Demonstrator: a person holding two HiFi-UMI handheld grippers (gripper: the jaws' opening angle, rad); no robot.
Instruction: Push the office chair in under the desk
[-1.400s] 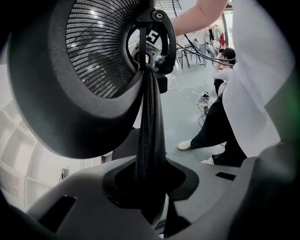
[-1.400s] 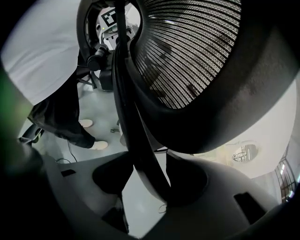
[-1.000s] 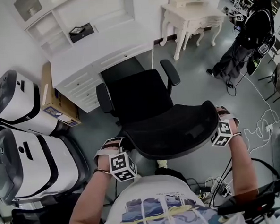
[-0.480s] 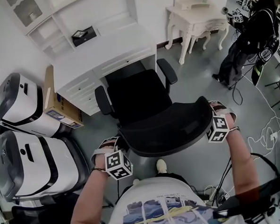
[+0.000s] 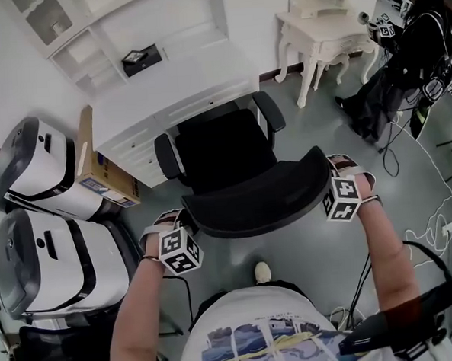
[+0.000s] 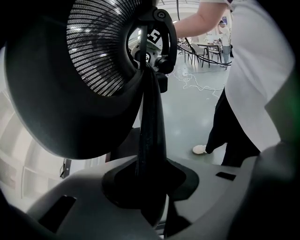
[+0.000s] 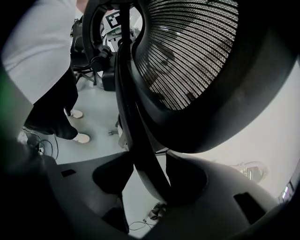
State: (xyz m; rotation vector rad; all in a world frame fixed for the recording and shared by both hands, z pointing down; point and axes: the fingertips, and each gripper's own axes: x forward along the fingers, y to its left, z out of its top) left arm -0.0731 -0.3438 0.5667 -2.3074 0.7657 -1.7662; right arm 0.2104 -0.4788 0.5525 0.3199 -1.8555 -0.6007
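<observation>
Pushing looks partly done: the chair (image 5: 228, 157) stands with the front of its seat at the mouth of the knee space under the white counter (image 5: 182, 79), not yet fully in.

1. Left side. A cardboard box (image 5: 95, 165) leans just beside the counter's drawers (image 5: 140, 147). The left tool (image 5: 186, 220) is clamped on the left rim of the backrest (image 5: 258, 201). The left gripper view shows the thin black rim pinched between the jaws.
2. Right side. The right tool (image 5: 327, 179) grips the right rim likewise, its jaws set wider around a thicker part of the frame.

Hazards from this point:
- Uneven force from the two hands would likely swivel the seat. The left armrest (image 5: 167, 158) could then strike the drawers, or the right armrest (image 5: 270, 112) the counter's side.
- Armrest clearance under the counter top cannot be judged from these views, so a hard stop is possible.
- The rims are thin and smooth, so a sideways steer may let a tool slide off.
- Cables (image 5: 433, 201) lie on the floor well apart to the right. They would snag the chair's base only if the chair veers that way.
</observation>
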